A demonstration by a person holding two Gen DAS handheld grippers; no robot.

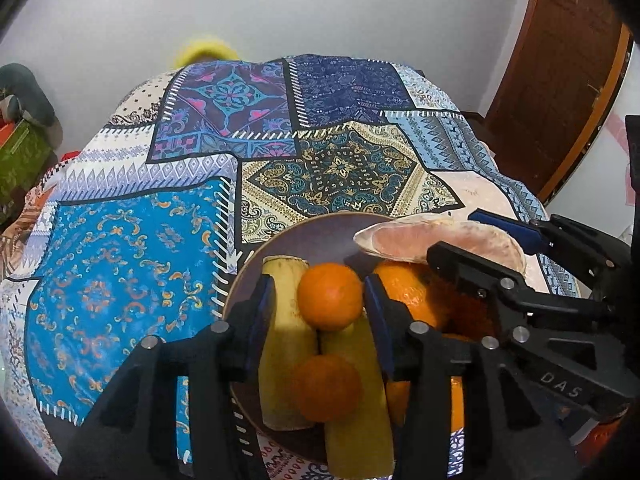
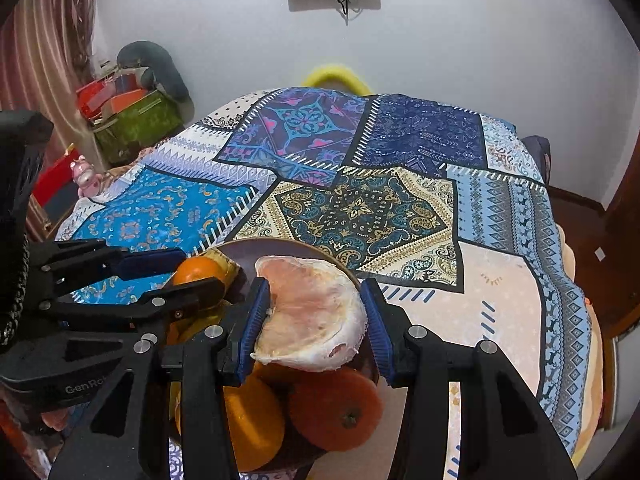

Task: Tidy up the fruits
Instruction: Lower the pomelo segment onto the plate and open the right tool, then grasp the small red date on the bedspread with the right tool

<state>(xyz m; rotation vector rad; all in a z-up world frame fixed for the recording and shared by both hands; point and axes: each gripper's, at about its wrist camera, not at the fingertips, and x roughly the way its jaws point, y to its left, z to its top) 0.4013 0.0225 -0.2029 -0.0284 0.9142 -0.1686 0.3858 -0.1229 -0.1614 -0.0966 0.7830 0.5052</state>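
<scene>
On the near edge of the surface (image 2: 480, 280): fruit gathered in 1 bowl (image 1: 304, 236).
Left gripper (image 1: 320, 300) released around an orange (image 1: 330, 296); right gripper (image 2: 316, 312) loosely brackets the peeled pomelo piece (image 2: 316, 312), apparently just placed. Little seems left.

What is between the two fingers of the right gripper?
A pale peeled pomelo piece sits between the right gripper fingers, over the oranges in the bowl. The right wrist view shows it best.
</scene>
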